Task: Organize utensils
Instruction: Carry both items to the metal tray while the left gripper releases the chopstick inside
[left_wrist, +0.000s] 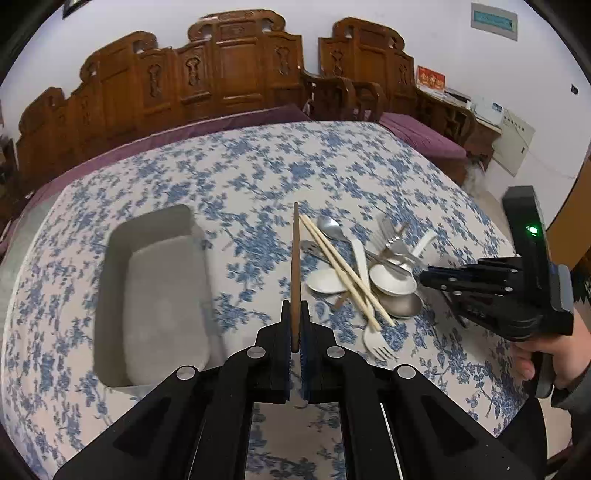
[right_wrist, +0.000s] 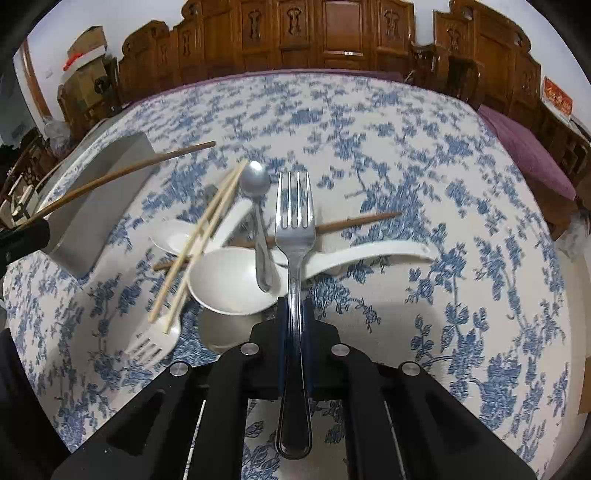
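Observation:
My left gripper (left_wrist: 294, 314) is shut on a brown wooden chopstick (left_wrist: 295, 266), held above the table between the grey tray (left_wrist: 110, 266) and the utensil pile. My right gripper (right_wrist: 294, 306) is shut on a metal fork (right_wrist: 294, 229), tines pointing forward, above the pile. The pile holds a pair of pale chopsticks (right_wrist: 199, 236), a metal spoon (right_wrist: 258, 206), white ceramic spoons (right_wrist: 229, 280), a white plastic fork (right_wrist: 151, 347) and another brown chopstick (right_wrist: 358, 221). The right gripper (left_wrist: 424, 277) also shows in the left wrist view. The grey tray (right_wrist: 92, 206) looks empty.
The table wears a blue floral cloth (left_wrist: 258, 166). Carved wooden chairs (left_wrist: 236, 66) with purple cushions stand behind it. A small metal bowl (left_wrist: 402, 306) sits under the white spoons. A person's hand (left_wrist: 546, 354) holds the right gripper.

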